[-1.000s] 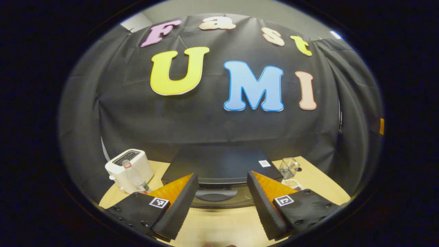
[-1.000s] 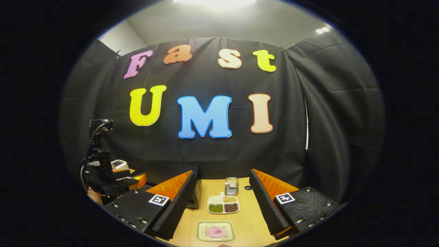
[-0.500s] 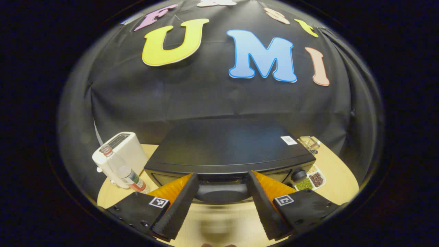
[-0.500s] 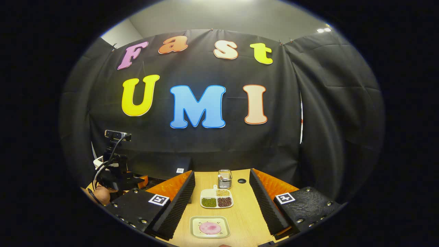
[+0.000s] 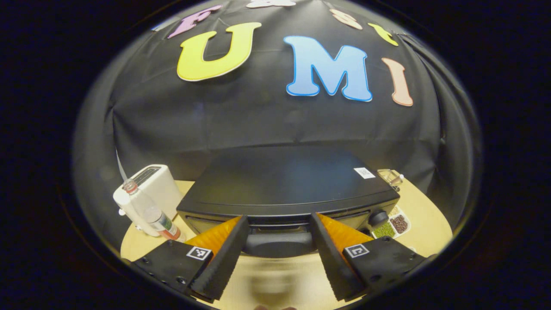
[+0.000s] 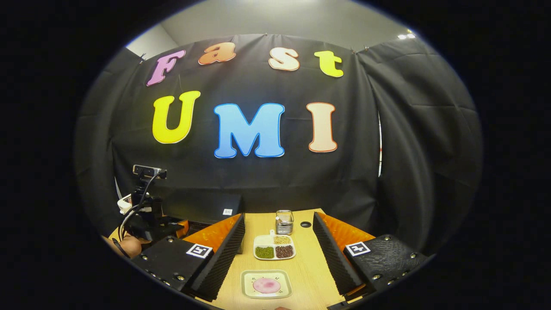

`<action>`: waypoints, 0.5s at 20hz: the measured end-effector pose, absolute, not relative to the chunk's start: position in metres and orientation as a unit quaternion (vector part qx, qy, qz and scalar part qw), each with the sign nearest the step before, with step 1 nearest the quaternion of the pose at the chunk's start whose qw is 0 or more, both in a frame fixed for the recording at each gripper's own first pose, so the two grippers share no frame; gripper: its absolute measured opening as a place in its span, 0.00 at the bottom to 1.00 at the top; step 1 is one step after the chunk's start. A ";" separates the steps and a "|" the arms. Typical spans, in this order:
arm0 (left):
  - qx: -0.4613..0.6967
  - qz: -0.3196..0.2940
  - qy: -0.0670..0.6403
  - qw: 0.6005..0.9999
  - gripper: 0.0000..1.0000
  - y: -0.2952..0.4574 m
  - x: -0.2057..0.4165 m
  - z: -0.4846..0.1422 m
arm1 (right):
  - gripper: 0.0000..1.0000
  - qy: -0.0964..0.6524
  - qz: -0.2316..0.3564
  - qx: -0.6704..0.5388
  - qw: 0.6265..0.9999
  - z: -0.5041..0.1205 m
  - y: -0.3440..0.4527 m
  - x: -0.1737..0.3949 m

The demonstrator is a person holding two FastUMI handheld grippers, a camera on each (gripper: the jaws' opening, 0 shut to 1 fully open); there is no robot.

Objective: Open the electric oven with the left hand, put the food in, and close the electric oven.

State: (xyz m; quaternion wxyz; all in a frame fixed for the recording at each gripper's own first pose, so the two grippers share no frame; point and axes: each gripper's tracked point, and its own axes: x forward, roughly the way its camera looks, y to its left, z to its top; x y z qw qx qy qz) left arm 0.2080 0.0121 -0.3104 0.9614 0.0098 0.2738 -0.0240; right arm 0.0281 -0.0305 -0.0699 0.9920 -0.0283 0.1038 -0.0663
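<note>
**A:** Where's my left gripper [image 5: 279, 254] sitting?

**B:** Right in front of the black box-shaped electric oven [image 5: 286, 185], which stands at the far middle of the pale wooden table [image 5: 424, 219]. The jaws are spread wide, one finger on each side of the dark rounded door handle [image 5: 279, 243]. I can't tell whether either finger touches it. The oven door looks closed.

**A:** And my right gripper [image 6: 279, 258]?

**B:** Open too, holding nothing. Between its fingers, near me, lies the pale square plate [image 6: 266, 284] with a round pink slice of food [image 6: 266, 285] on it.

**A:** What else do I have around?

**B:** Just beyond that plate, a white divided dish of green, brown and yellow beans [image 6: 274, 249], then a small clear glass jar [image 6: 284, 221]. Left of the oven stands a white toaster [image 5: 150, 189] with a clear plastic bottle [image 5: 150, 212] in front of it. In the right gripper view, the left gripper is far off at the left, with a hand [image 6: 129, 246] under it.
</note>
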 end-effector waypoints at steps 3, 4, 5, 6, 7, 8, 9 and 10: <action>0.010 -0.025 0.273 0.962 0.97 0.012 0.195 -0.312 | 0.96 0.102 -0.058 -0.029 0.993 -0.070 -0.027 0.027; 0.010 -0.025 0.273 0.962 0.97 0.012 0.190 -0.314 | 0.96 0.102 -0.057 -0.028 0.993 -0.070 -0.027 0.026; 0.013 -0.027 0.274 0.961 0.97 0.012 0.184 -0.314 | 0.96 0.102 -0.056 -0.027 0.993 -0.071 -0.027 0.025; 0.014 -0.027 0.274 0.961 0.97 0.013 0.177 -0.315 | 0.96 0.103 -0.055 -0.026 0.993 -0.070 -0.027 0.024; 0.015 -0.028 0.275 0.961 0.97 0.013 0.171 -0.317 | 0.96 0.102 -0.054 -0.025 0.993 -0.070 -0.028 0.023; 0.015 -0.028 0.276 0.961 0.97 0.012 0.166 -0.320 | 0.96 0.102 -0.054 -0.024 0.993 -0.069 -0.029 0.023; 0.016 -0.027 0.277 0.960 0.97 0.012 0.160 -0.322 | 0.96 0.102 -0.053 -0.024 0.993 -0.070 -0.029 0.022; 0.018 -0.027 0.279 0.960 0.97 0.011 0.155 -0.325 | 0.96 0.102 -0.053 -0.024 0.993 -0.069 -0.029 0.021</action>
